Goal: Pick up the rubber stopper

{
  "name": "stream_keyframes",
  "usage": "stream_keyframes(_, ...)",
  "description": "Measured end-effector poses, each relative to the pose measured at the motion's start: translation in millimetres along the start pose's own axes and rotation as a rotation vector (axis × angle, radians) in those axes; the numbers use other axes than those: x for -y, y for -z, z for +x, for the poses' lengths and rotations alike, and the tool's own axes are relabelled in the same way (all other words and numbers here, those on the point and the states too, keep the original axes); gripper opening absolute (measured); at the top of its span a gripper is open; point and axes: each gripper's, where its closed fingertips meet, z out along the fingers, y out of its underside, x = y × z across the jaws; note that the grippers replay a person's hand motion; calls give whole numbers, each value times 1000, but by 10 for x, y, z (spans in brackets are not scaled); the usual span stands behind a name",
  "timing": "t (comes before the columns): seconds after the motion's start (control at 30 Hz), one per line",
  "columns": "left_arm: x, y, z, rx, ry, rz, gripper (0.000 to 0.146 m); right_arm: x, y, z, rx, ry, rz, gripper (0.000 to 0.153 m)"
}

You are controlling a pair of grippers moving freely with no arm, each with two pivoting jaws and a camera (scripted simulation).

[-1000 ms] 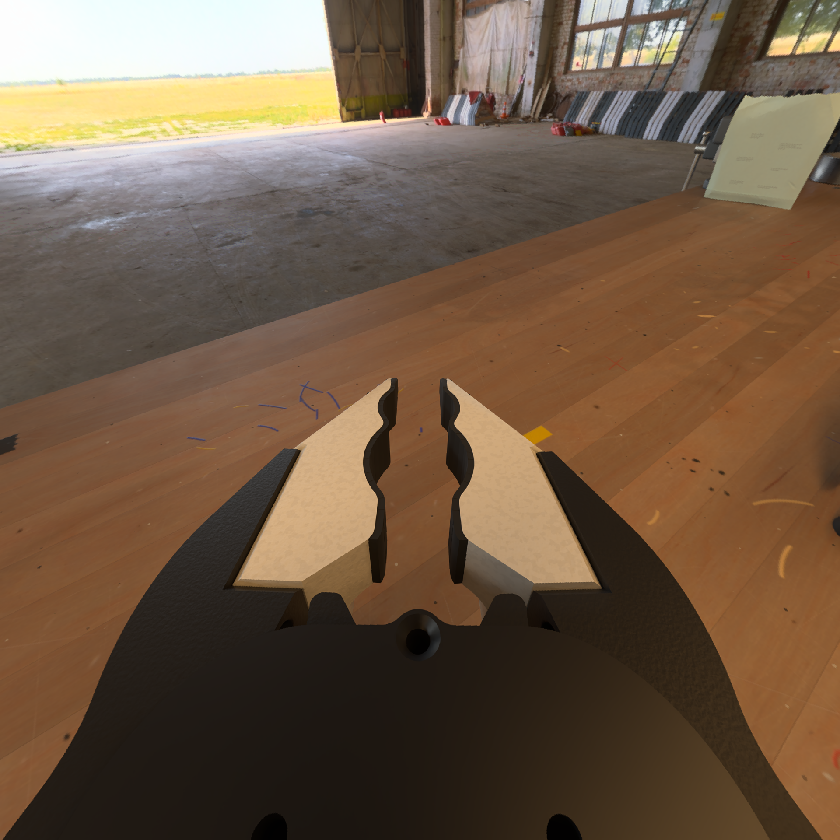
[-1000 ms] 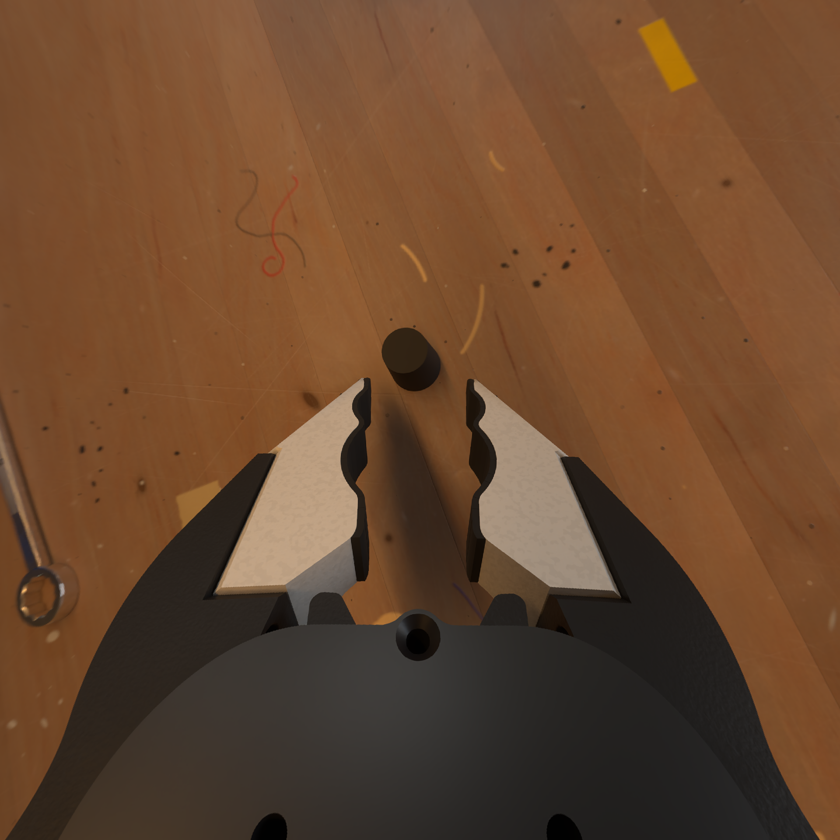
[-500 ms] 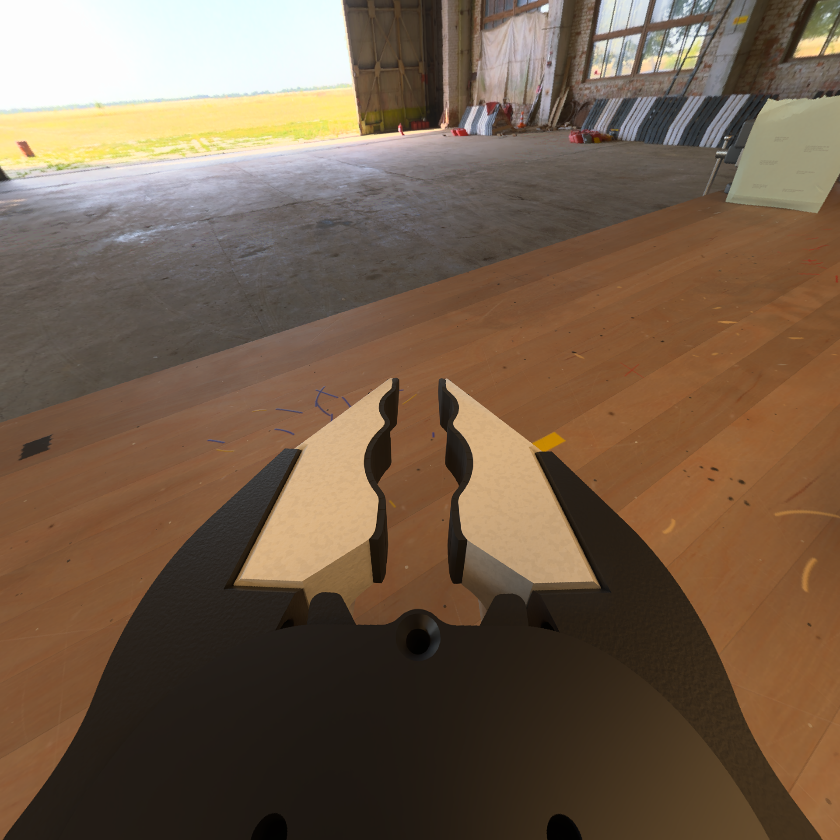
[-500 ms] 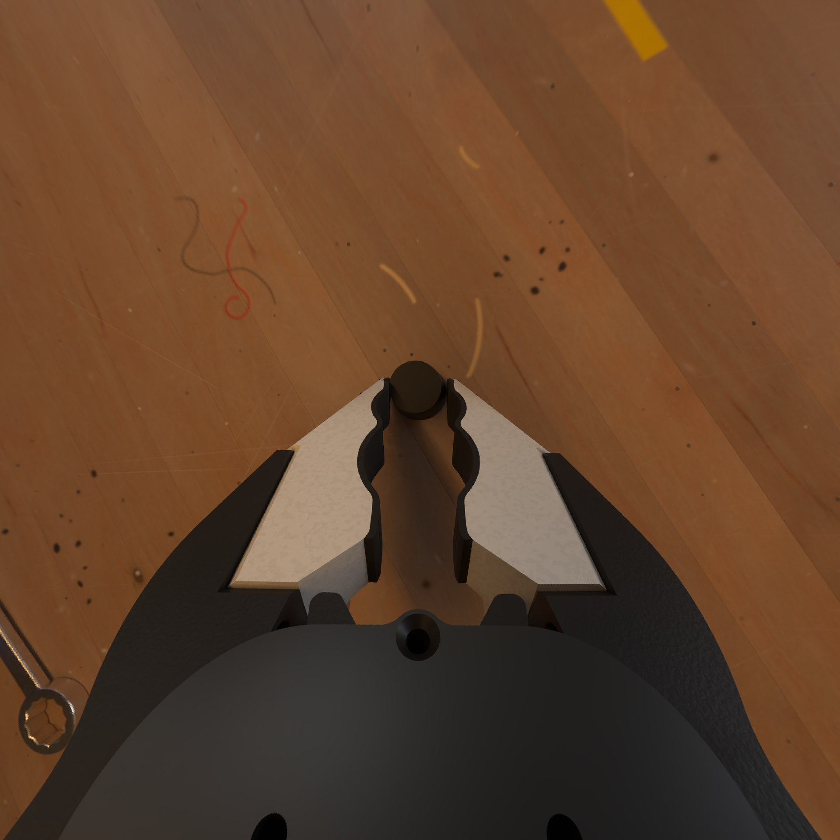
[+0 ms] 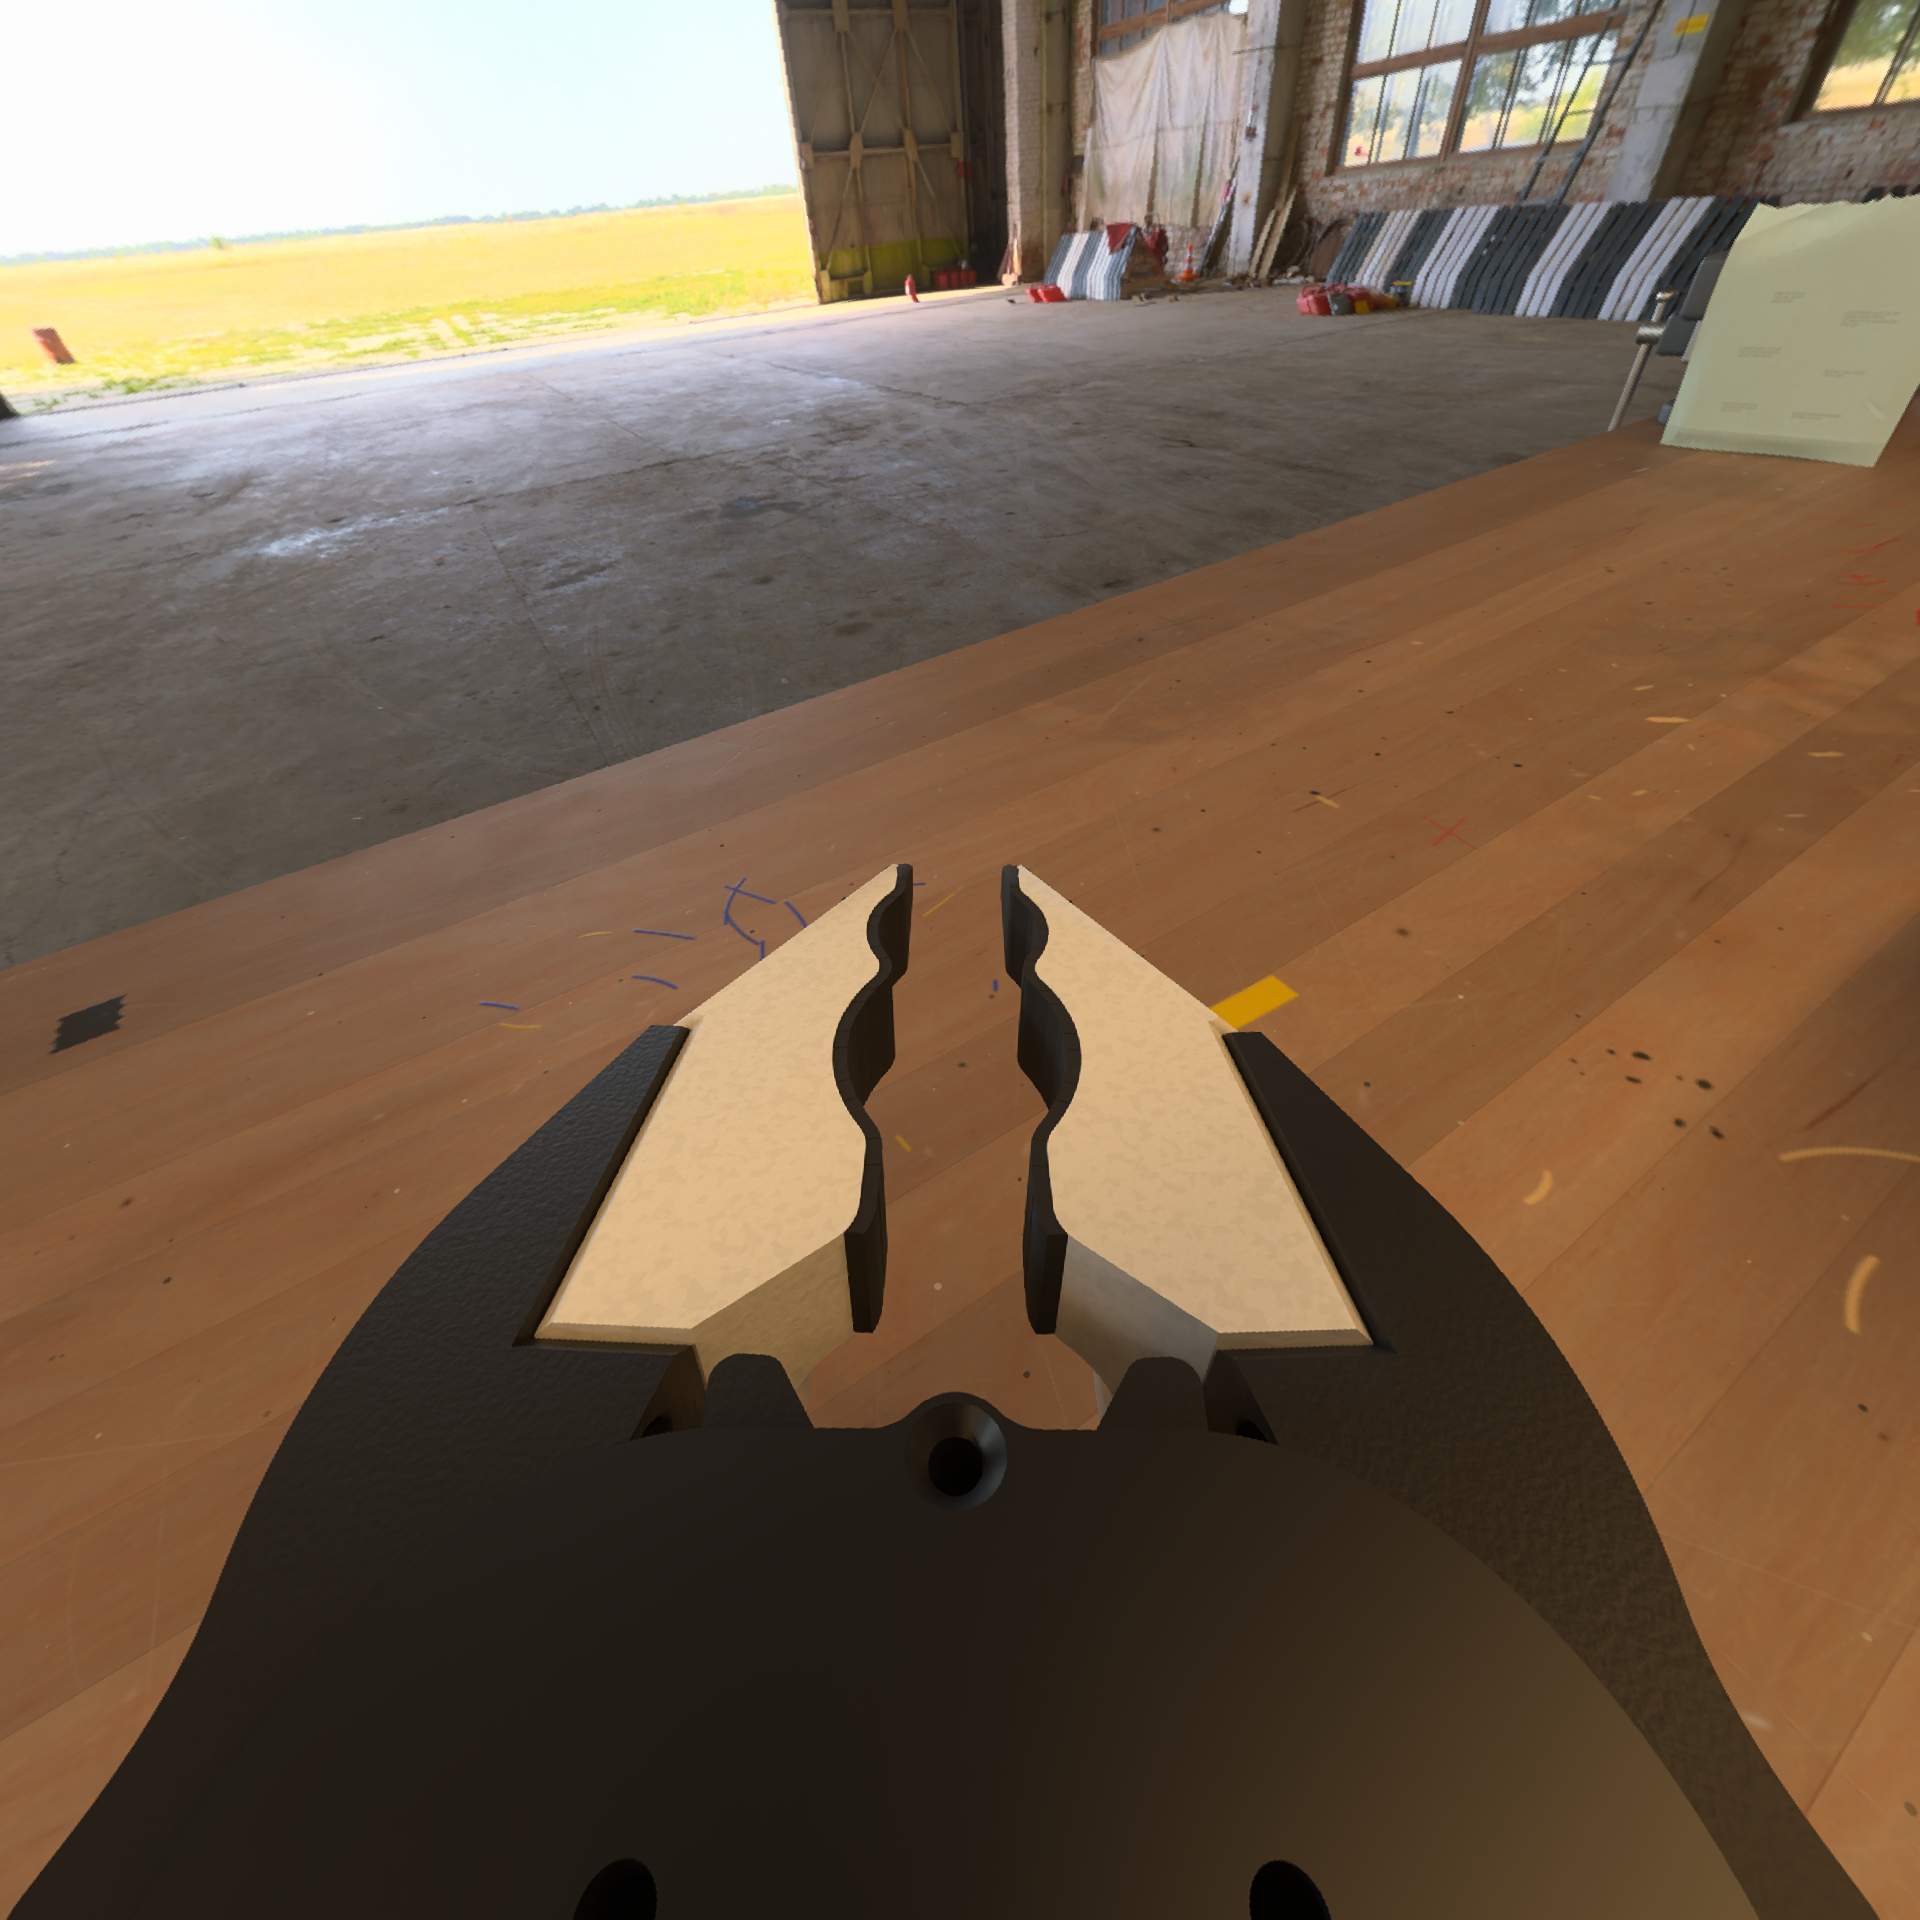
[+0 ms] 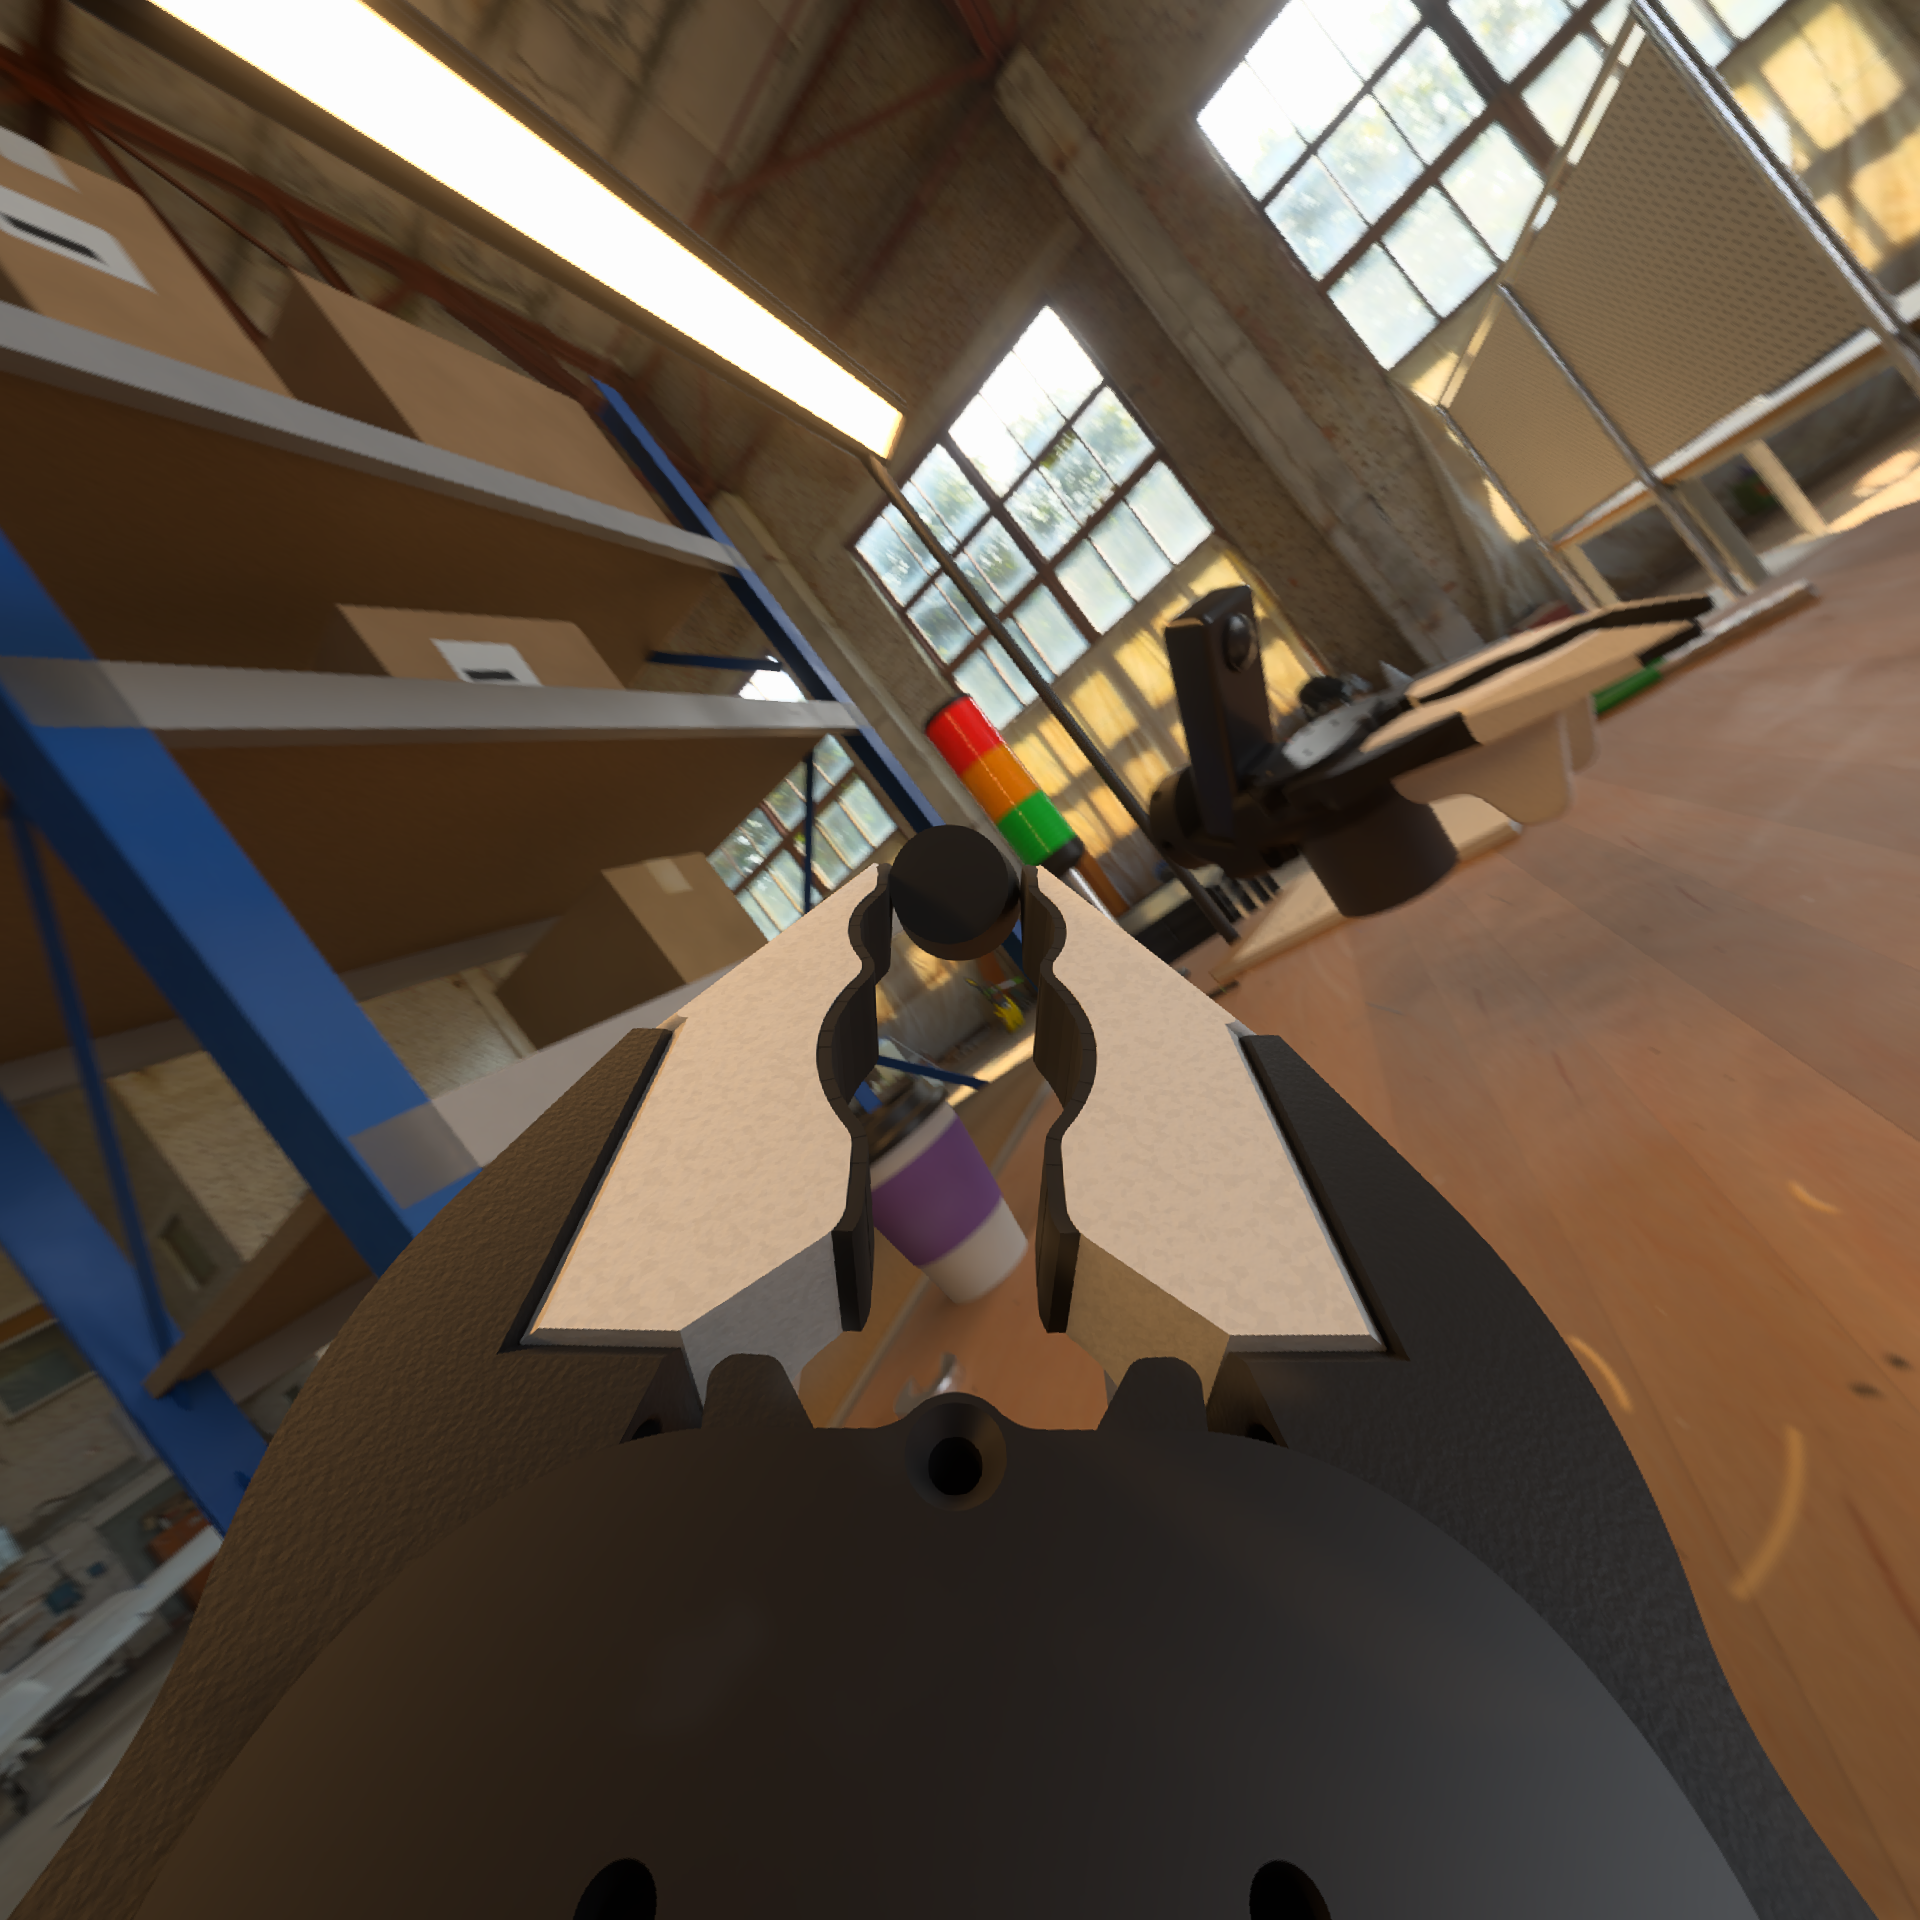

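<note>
A brick-walled hall [image 5: 1766, 156] with tall grid windows [image 6: 1039, 540], a cracked concrete floor [image 5: 623, 499], a wide doorway onto sunlit grass [image 5: 416, 281], blue shelving [image 6: 187, 894] with cardboard boxes [image 6: 488, 655] and a ceiling strip light [image 6: 540, 218].

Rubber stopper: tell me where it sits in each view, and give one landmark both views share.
Left wrist view: not in it; only the empty left gripper over the wooden table.
Right wrist view: rubber stopper just above centre, pinched at the right gripper tips.
Shared landmark: the left gripper, far right there.
</note>
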Motion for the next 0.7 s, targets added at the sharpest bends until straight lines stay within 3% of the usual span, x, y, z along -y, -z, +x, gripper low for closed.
stream_keyframes(0.13,6,4,5,-3,-3,2,17,5,-73,-47,30,-16,12,24)
stream_keyframes(0.3,30,21,26,-7,-5,12,17,-57,-166,85,-75,18,-37,24)
stream_keyframes(0.43,30,30,28,-6,4,11,17,116,-114,486,-377,142,-110,24)
stream_keyframes(0.57,-6,18,51,-12,5,-9,17,571,89,943,-748,377,-220,24)
stream_keyframes(0.7,-54,-2,93,-17,-24,-31,17,951,130,1278,-899,546,-240,24)
